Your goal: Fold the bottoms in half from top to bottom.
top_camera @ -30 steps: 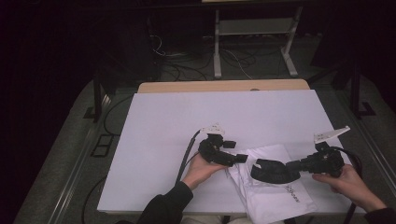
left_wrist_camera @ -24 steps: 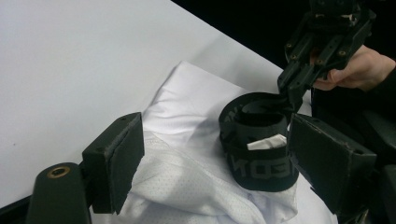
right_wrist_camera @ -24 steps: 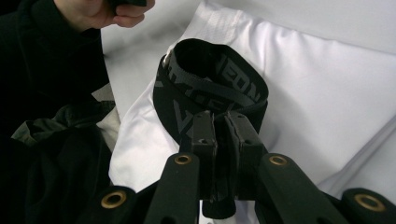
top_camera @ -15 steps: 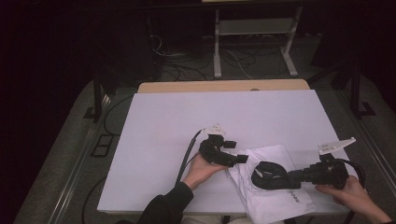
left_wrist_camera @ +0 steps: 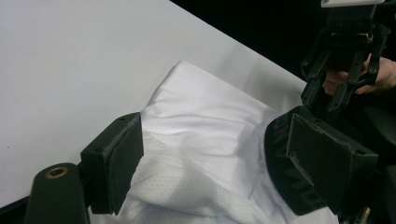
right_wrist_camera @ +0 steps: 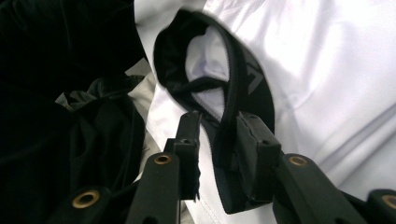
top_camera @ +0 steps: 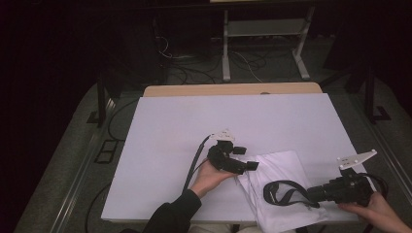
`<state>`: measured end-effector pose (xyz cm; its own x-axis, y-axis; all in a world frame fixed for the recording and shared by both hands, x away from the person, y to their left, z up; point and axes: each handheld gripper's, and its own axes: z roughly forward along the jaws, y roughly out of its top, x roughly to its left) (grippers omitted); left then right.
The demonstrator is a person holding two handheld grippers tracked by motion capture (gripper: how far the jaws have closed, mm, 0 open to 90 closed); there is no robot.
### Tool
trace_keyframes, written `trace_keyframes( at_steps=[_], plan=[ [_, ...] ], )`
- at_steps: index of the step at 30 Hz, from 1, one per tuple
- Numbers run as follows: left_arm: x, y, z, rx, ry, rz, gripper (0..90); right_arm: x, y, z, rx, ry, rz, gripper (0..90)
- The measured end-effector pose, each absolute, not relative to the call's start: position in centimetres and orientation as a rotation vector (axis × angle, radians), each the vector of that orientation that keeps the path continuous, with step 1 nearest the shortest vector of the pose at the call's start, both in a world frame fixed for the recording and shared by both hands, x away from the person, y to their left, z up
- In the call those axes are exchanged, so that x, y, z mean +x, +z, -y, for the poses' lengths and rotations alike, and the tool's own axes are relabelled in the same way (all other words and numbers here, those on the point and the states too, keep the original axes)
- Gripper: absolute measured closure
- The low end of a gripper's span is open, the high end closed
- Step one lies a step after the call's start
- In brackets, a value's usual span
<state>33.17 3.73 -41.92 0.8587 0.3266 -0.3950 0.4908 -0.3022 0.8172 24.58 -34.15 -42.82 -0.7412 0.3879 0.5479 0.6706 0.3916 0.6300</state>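
Note:
A folded white garment (top_camera: 284, 167) lies at the near right of the white table (top_camera: 194, 126). A black band loop (top_camera: 279, 191) rests on its near part. My left gripper (top_camera: 245, 167) sits at the garment's left edge. Its jaws stand open on either side of a raised fold of the garment (left_wrist_camera: 201, 107) without pressing it. My right gripper (top_camera: 311, 194) lies low near the table's front right corner and points left. Its jaws have just been opening, and the band (right_wrist_camera: 238, 74) runs between them, against one pad with a gap on the other side. The right gripper (left_wrist_camera: 343, 79) also faces the left one.
The table's wooden far edge (top_camera: 233, 90) borders a dark floor with cables and a metal stand (top_camera: 262, 43). Dark cloth (right_wrist_camera: 70, 116) hangs past the table's near edge. A cable (top_camera: 194, 162) trails from the left gripper toward the front edge.
My right gripper has slid toward the near right corner, drawing the black band with it, and its jaws have parted a little. The left gripper has stayed put.

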Motion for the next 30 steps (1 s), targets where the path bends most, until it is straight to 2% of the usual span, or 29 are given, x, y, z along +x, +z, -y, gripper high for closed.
trace_keyframes(
  at_steps=[5,10,20,30],
  plan=[
    [33.2,-41.9,-3.8,1.911,-0.188,-0.606,17.2,24.8,-42.1,34.7,-0.943,-1.338,2.313,69.3],
    [33.3,-41.9,-3.9,1.896,-0.192,-0.616,16.4,25.6,-41.1,34.2,-0.98,-1.387,2.322,75.5],
    [33.5,-41.9,-4.1,1.891,-0.193,-0.624,16.0,28.5,-40.2,28.4,-0.967,-1.318,2.415,85.7],
    [33.7,-42.1,-4.3,1.889,-0.187,-0.636,16.0,29.3,-41.3,25.5,-0.932,-1.194,2.439,86.1]
  ],
)
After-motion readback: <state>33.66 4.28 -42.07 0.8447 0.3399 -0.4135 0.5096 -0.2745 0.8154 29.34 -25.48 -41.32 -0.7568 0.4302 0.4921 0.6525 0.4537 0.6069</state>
